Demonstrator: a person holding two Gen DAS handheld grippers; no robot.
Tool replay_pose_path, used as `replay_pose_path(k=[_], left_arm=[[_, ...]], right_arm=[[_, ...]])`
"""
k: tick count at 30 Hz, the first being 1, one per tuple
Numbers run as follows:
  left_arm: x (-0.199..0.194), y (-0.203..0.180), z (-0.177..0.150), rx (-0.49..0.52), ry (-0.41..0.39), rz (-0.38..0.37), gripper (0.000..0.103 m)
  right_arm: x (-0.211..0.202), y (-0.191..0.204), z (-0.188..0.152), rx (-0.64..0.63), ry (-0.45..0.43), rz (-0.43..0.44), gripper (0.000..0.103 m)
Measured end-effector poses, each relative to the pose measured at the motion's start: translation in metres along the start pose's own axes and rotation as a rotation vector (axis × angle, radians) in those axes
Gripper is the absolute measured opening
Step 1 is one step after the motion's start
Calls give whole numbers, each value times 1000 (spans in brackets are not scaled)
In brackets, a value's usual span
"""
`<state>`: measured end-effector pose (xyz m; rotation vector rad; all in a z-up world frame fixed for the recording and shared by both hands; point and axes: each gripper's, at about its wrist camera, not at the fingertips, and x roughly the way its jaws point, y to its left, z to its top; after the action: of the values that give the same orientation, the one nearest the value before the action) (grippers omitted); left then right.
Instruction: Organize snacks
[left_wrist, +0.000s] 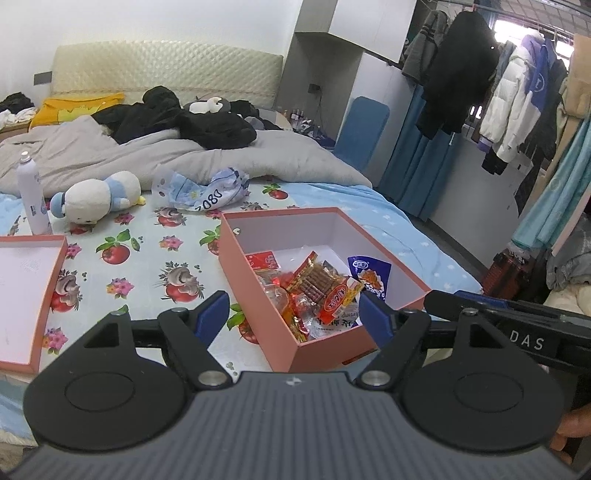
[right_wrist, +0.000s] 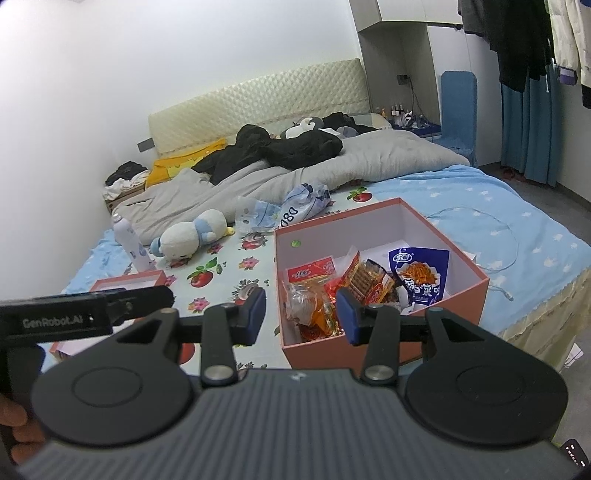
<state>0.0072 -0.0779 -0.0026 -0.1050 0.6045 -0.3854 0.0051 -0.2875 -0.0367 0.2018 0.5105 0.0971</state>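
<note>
A pink box (left_wrist: 258, 288) sits open on the bed (left_wrist: 147, 258), on a fruit-and-flower sheet, and the snacks (left_wrist: 314, 291) lie heaped in its near end: red and orange packets, clear-wrapped pieces, and a blue bag (right_wrist: 419, 277) leaning toward the right wall. The far half of the box shows bare white floor. The left gripper (left_wrist: 295, 314) hovers just short of the box's near corner with its jaws spread wide and nothing between them; the blue pads frame the snack heap from this view without touching it. The right gripper (right_wrist: 301, 314) hangs over the box's near left edge, jaws about half apart, also holding nothing. Each gripper's side shows at the edge of the other's view. The box lid (left_wrist: 26, 295) lies upturned to the left, well apart from the box. Farther up the bed are a plush toy (left_wrist: 99, 197), a white bottle (left_wrist: 31, 192) standing upright, a crumpled plastic bag (left_wrist: 207, 190) and a grey duvet (left_wrist: 184, 155) with dark clothes on it.
</note>
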Motion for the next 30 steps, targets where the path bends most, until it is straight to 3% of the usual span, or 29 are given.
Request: replay_pose_path(k=[6, 10, 17, 19, 20, 21, 30], left_arm=[[-3, -5, 0, 20, -5, 3, 82], [-4, -3, 0, 15, -13, 10, 94], [-5, 3, 3, 19, -18, 56, 98], [-6, 0, 3, 54, -31, 85, 100], [-7, -1, 3, 62, -42, 103, 101], [-7, 0, 2, 59, -47, 110, 101], [3, 10, 5, 29, -21, 139, 102]], right_arm=[[-4, -2, 0, -1, -9, -9, 46], [-5, -3, 0, -12, -18, -18, 46], [-5, -4, 1, -11, -29, -20, 46], [-4, -6, 1, -1, -36, -17, 68], [-5, -7, 0, 4, -46, -21, 87], [-6, -7, 0, 0, -57, -29, 94], [3, -3, 4, -47, -42, -67, 94]])
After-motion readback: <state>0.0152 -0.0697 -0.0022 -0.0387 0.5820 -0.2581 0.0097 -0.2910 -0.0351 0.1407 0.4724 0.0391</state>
